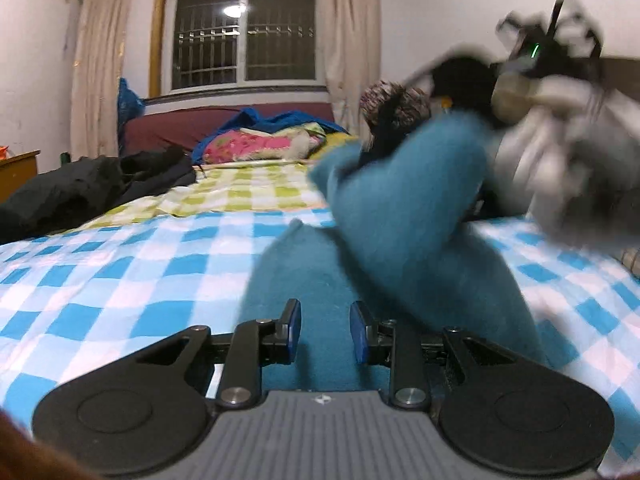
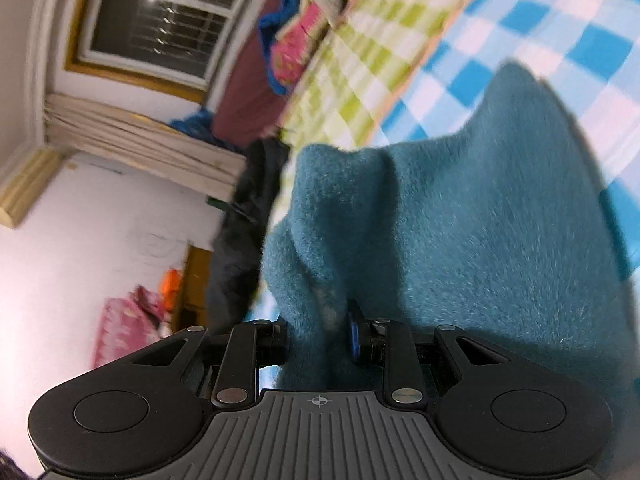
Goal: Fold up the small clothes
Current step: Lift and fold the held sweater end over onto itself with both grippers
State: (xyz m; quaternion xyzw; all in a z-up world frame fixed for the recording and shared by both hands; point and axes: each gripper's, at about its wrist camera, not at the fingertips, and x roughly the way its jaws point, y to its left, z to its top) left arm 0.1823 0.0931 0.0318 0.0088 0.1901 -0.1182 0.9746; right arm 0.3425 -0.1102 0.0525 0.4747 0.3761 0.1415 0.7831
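Looks like somebody's bedroom at home: a bed (image 1: 120,272) wearing a blue checked sheet, curtains (image 1: 100,60) hanging beside a barred window (image 1: 244,28), clothes piling up near the headboard (image 1: 180,122).

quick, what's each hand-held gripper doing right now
left hand-held gripper: open, nothing pinched, over the teal garment
right hand-held gripper: closed on the teal garment
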